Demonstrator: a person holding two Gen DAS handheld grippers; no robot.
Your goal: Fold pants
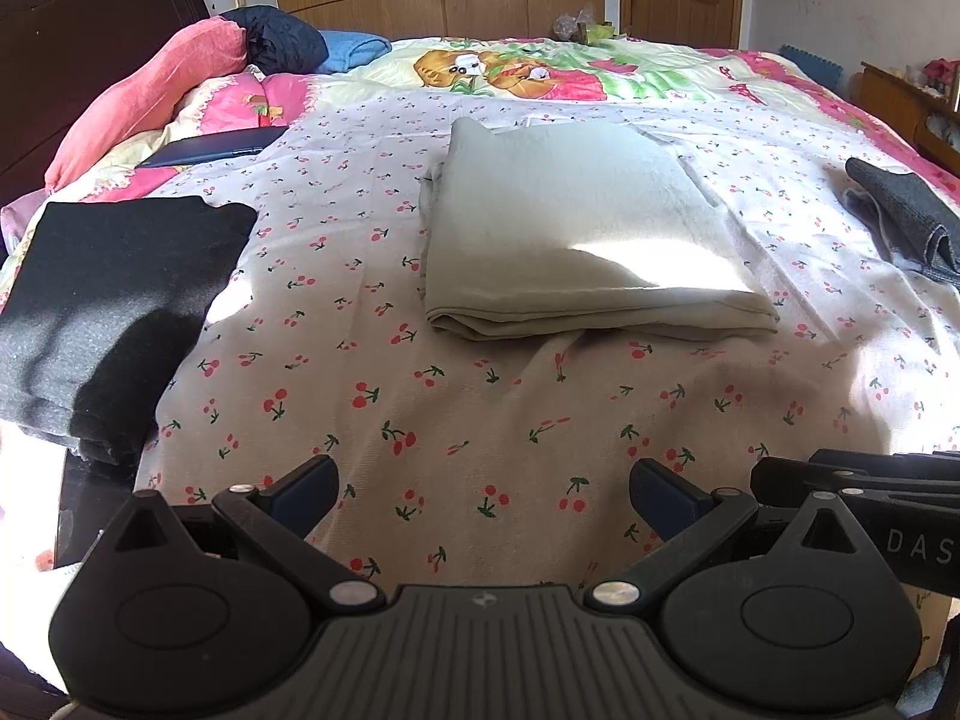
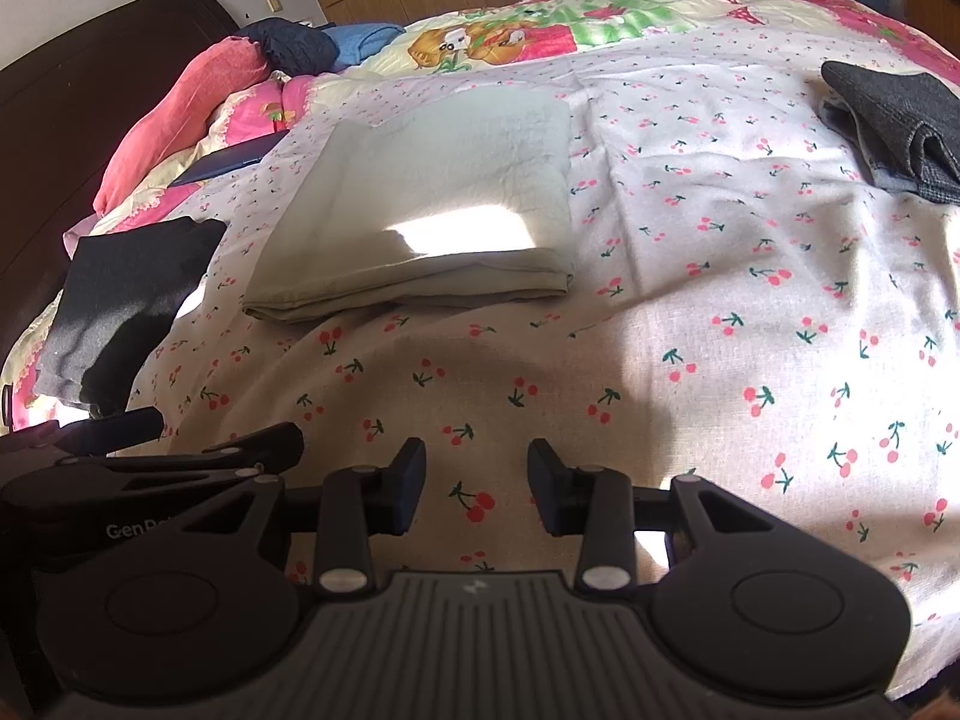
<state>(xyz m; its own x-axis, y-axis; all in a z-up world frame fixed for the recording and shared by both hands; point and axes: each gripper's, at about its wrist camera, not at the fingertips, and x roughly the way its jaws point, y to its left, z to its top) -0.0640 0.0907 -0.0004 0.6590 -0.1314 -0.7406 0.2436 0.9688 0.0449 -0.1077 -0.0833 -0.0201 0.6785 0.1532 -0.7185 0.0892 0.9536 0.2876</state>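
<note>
Beige pants [image 1: 576,228] [image 2: 432,204] lie folded into a flat rectangle in the middle of the bed, on a cherry-print sheet [image 1: 480,420] [image 2: 720,300]. My left gripper [image 1: 483,489] hovers over the sheet's near edge, well short of the pants, its jaws wide open and empty. My right gripper [image 2: 476,483] is beside it, jaws partly open, nothing between them. Each gripper's body shows at the edge of the other's view.
A folded black garment [image 1: 114,312] [image 2: 126,306] lies at the left edge of the bed. A crumpled dark grey garment [image 1: 906,216] [image 2: 900,120] sits at the right. Pink pillows [image 1: 150,96], a dark tablet [image 1: 216,147] and a headboard stand far left; wardrobes behind.
</note>
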